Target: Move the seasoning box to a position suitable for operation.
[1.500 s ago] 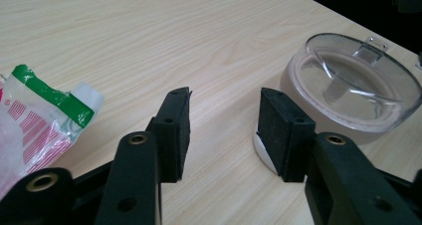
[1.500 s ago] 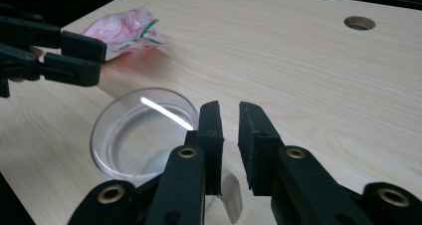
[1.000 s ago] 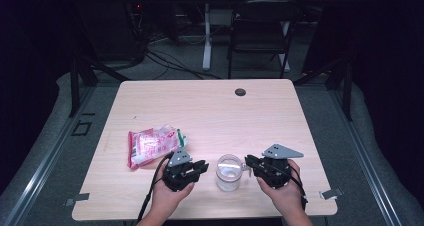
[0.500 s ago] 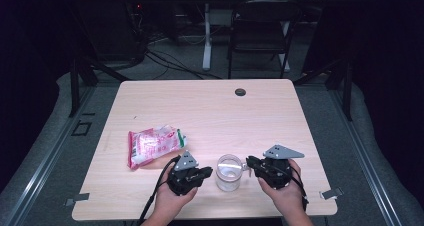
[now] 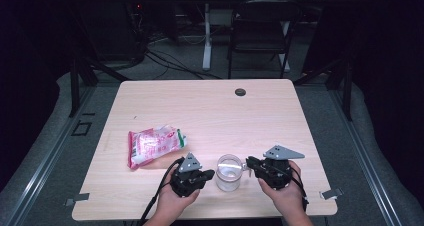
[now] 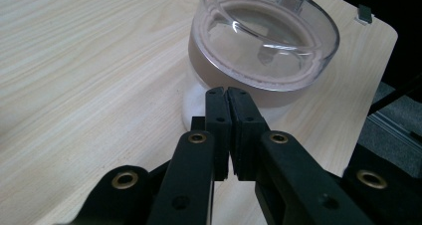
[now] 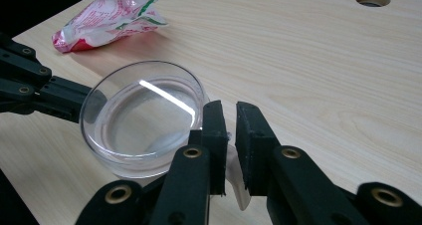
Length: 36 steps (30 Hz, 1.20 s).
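Here, a clear jar stands near the table's front edge between both grippers, left gripper closed and empty, right gripper pinching its handle tab; the pink bag lies untouched.

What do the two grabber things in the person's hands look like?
Both are black. The left gripper and the right gripper each carry a grey three-cornered plate on top. Up close, the fingers are flat black blocks on black bars, joined with brass-coloured rivets. A black cable trails from the left one. The hands and forearms are bare, with no sleeves in the high view.
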Motion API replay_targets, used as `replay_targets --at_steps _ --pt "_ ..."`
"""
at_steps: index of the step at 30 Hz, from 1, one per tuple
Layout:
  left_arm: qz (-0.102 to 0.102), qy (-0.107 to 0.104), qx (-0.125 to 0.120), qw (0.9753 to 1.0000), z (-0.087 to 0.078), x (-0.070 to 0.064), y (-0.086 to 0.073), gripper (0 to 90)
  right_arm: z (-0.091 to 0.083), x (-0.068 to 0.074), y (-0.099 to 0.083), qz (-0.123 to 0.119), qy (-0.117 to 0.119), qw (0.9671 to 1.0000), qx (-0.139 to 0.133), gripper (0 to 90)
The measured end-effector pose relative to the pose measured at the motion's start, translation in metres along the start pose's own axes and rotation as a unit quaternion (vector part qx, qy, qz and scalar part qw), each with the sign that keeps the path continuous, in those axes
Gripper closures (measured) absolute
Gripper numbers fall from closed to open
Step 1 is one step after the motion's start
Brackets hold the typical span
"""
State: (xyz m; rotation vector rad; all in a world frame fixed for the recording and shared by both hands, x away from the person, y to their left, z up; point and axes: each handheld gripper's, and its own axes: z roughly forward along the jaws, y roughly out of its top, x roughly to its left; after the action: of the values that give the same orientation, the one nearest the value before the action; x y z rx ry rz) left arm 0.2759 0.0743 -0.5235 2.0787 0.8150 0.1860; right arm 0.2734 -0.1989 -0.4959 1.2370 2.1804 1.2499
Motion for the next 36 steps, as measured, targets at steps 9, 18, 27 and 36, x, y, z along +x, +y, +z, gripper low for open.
replay_targets --at_steps 9,18,27,36 --pt "0.001 -0.020 0.007 0.9998 0.002 0.000 0.000 90.0 0.000 0.000 -0.001 0.001 0.001 1.0000 -0.002 82.9" --pt "0.001 -0.021 0.004 0.9998 -0.001 0.001 0.004 90.0 0.000 -0.001 -0.001 0.001 0.002 1.0000 -0.001 82.9" --pt "-0.003 -0.022 -0.008 0.9997 -0.003 0.001 0.006 90.0 0.001 0.000 -0.002 0.003 0.002 1.0000 -0.005 82.6" --pt "0.000 -0.021 -0.014 0.9997 -0.007 0.001 0.011 90.0 0.001 -0.001 -0.002 0.006 0.001 1.0000 -0.004 82.3"
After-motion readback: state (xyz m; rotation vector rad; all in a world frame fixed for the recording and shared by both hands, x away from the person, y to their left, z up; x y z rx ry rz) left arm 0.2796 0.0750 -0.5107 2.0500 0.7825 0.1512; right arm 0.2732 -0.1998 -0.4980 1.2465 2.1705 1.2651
